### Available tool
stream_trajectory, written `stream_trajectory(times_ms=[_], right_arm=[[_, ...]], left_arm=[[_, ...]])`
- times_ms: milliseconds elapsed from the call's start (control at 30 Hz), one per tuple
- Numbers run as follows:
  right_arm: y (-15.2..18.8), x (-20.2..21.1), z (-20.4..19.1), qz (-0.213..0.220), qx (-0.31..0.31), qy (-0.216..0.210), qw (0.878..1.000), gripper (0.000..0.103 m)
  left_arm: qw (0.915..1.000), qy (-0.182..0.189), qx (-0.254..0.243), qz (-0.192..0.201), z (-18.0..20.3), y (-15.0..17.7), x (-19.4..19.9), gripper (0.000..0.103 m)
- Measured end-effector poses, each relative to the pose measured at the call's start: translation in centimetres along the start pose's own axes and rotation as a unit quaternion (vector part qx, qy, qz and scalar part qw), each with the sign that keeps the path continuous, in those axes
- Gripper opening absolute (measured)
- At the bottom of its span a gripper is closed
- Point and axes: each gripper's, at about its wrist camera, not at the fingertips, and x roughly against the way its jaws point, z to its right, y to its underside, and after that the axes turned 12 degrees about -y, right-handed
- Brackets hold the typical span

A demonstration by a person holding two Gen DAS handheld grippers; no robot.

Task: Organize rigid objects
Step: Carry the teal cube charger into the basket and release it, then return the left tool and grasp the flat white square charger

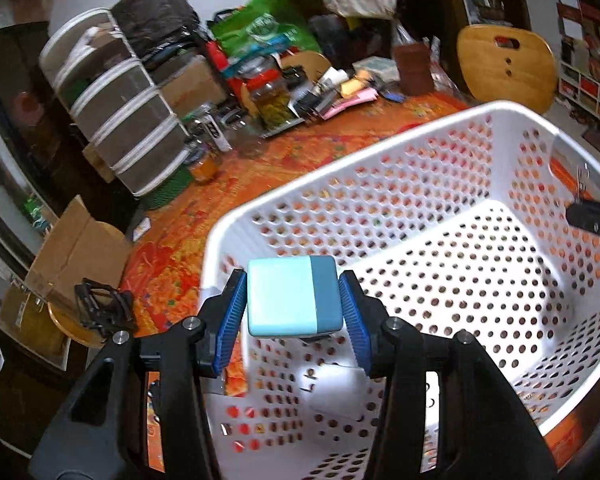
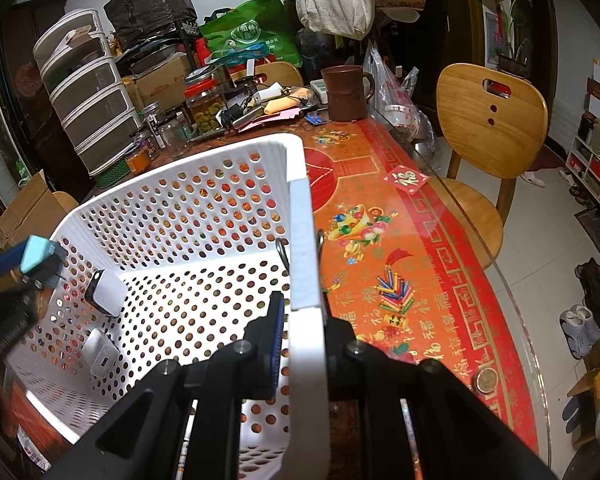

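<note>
- Two claws are at work on one white basket (image 1: pixel 380 168), which sits on the counter (image 2: pixel 380 208) with its red and orange cloth.
- Left claw (image 1: pixel 294 300) pinches a small blue box (image 1: pixel 292 296), light blue on one side and darker blue on the other. The blue pads (image 1: pixel 232 312) press on both its sides.
- That box hangs in the air over the near edge of the basket. I think it is held there so it can be dropped inside with the other things.
- Right claw (image 2: pixel 300 344) is pressed together on the basket's side wall, one finger inside and one outside. I think it grips the wall so the basket does not slide.
- Only the right view shows what is already in the basket: two white chargers (image 2: pixel 106 292) (image 2: pixel 100 354) lie at the far side, near each other. In the left view that part is hidden behind the claw and the box.
- Only the left view shows clearly how the pads sit on the box. In the right view the left claw is a blurry shape at the far edge.
- Right view also shows a coin (image 2: pixel 486 380) on the counter near the edge, and a brown mug (image 2: pixel 346 92) far back beside the jars (image 2: pixel 204 106).
- Left view shows the right claw only as a dark bit at the basket's far rim.
- Wooden chairs (image 2: pixel 488 120) stand beside the counter.
</note>
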Motion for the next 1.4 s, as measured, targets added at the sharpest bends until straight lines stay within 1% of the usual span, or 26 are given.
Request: stream_trajectory(times_ms=[167,233,267,300,333,367,400,467,533,600,633,700,733,767,800,867,900,933,967,1067,1167,1300,1400], right_arm=[[0.1,0.0,0.0,-0.001,0.0,-0.001,1.0,0.013],[0.1,0.0,-0.1,-0.001,0.0,-0.001,1.0,0.013],[0.1,0.0,0.0,-0.001,0.0,-0.001,1.0,0.013],[0.1,0.0,-0.1,-0.001,-0.001,-0.001,1.0,0.013],[0.1,0.0,-0.1,-0.001,0.0,0.0,1.0,0.013],[0.2,0.0,-0.1,-0.002,0.0,0.0,1.0,0.013],[0.2,-0.1,-0.2,-0.002,0.0,0.0,1.0,0.013],[0.3,0.0,-0.1,-0.002,-0.001,-0.001,1.0,0.013],[0.3,0.0,-0.1,-0.002,-0.001,-0.001,1.0,0.013],[0.2,0.0,0.0,-0.002,-0.001,-0.001,1.0,0.013],[0.3,0.0,-0.1,-0.002,-0.002,-0.001,1.0,0.013],[0.3,0.0,-0.1,-0.002,-0.001,0.0,1.0,0.013],[0.2,0.0,0.0,-0.003,-0.002,0.0,1.0,0.013],[0.2,0.0,0.0,-0.003,-0.003,0.0,1.0,0.013],[0.2,0.0,0.0,-0.003,-0.003,0.0,1.0,0.013],[0.2,0.0,0.1,-0.003,-0.003,-0.001,1.0,0.013],[0.2,0.0,0.1,-0.002,-0.003,-0.001,1.0,0.013],[0.2,0.0,0.1,-0.002,-0.003,-0.001,1.0,0.013],[0.2,0.0,0.1,-0.002,-0.004,-0.001,1.0,0.013],[0.2,0.0,0.1,-0.002,-0.003,-0.001,1.0,0.013],[0.2,0.0,0.1,-0.003,-0.002,-0.001,1.0,0.013],[0.2,0.0,0.1,-0.004,-0.001,-0.001,1.0,0.013],[0.2,0.0,0.1,-0.004,0.0,0.0,1.0,0.013]], left_arm=[[0.9998,0.01,-0.008,-0.016,1.1,0.5,-1.1,0.045],[0.9998,0.01,-0.006,-0.014,1.1,0.5,-1.4,0.045],[0.9999,0.01,-0.005,-0.01,0.9,0.5,-1.4,0.048],[0.9999,0.011,-0.005,-0.004,0.8,0.5,-1.4,0.065],[0.9999,0.013,-0.004,0.007,0.4,0.5,-1.2,0.088],[0.9998,0.012,0.0,0.019,0.1,0.6,-0.9,0.095],[0.9994,0.006,0.007,0.034,-0.6,0.8,-0.3,0.098],[0.9985,0.004,0.024,0.048,-2.2,1.1,0.3,0.098],[0.9973,0.009,0.049,0.054,-4.6,1.9,0.6,0.098],[0.9956,0.003,0.076,0.055,-7.6,2.5,0.9,0.098],[0.9939,-0.001,0.096,0.056,-9.5,2.8,1.0,0.099],[0.9873,-0.007,0.15,0.051,-14.1,3.4,0.7,0.102],[0.9837,-0.009,0.175,0.041,-16.4,3.8,0.1,0.102],[0.9819,-0.011,0.187,0.026,-18.1,4.3,-0.8,0.102],[0.9808,-0.012,0.195,0.004,-19.5,4.9,-2.2,0.102],[0.9792,-0.018,0.197,-0.046,-21.2,6.5,-5.7,0.102],[0.9765,-0.013,0.2,-0.081,-21.6,7.8,-8.2,0.102],[0.9743,-0.005,0.201,-0.102,-21.7,8.8,-9.8,0.102],[0.9714,0.008,0.198,-0.132,-21.4,10.0,-12.0,0.102],[0.964,0.029,0.196,-0.178,-20.5,12.2,-15.8,0.1],[0.9592,0.046,0.2,-0.194,-19.9,13.1,-17.7,0.1],[0.9563,0.047,0.203,-0.205,-19.1,13.3,-19.0,0.1],[0.9516,0.053,0.207,-0.221,-18.5,13.4,-20.2,0.099]])
